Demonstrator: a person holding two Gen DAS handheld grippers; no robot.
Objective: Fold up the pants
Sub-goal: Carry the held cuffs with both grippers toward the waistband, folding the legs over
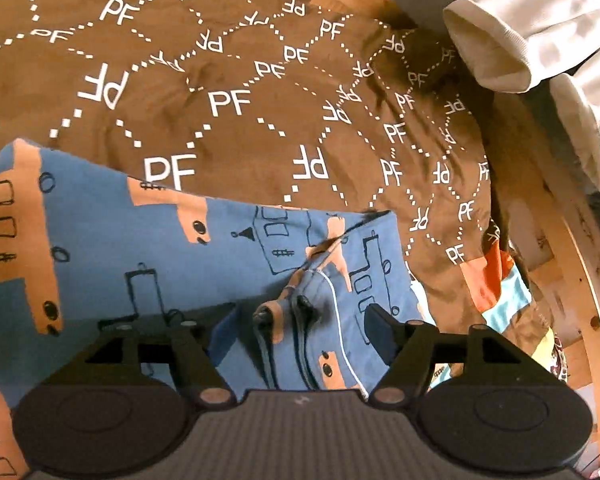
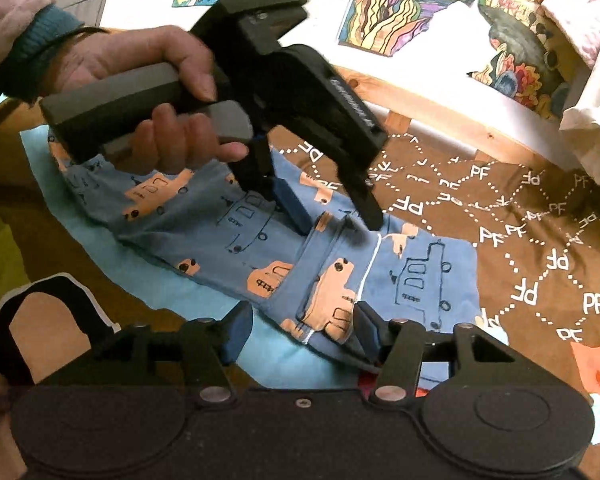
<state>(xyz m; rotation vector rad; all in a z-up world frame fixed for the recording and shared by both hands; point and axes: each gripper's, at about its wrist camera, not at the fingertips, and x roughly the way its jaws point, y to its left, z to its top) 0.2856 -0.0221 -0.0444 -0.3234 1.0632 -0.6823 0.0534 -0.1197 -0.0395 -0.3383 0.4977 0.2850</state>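
Blue pants (image 2: 220, 236) with orange truck prints lie folded on a brown "PF" blanket (image 2: 540, 240). A hand holds my left gripper (image 2: 336, 220) tilted down over the pants' middle fold, jaws apart. In the left wrist view the left gripper (image 1: 300, 328) is open. Bunched hems and a white cord of the pants (image 1: 140, 240) lie between its fingers, and neither pad touches them. My right gripper (image 2: 302, 332) is open at the near edge of the pants. The cloth's edge lies between its blue pads (image 2: 238, 330), which do not press on it.
A light blue cloth (image 2: 204, 300) lies under the pants. Pale garment cuffs (image 1: 512, 40) hang over the wooden bed rail (image 1: 580, 248) at the right. Colourful drawings (image 2: 404, 4) cover the wall behind. Orange and blue patchwork (image 1: 496, 276) shows at the blanket's edge.
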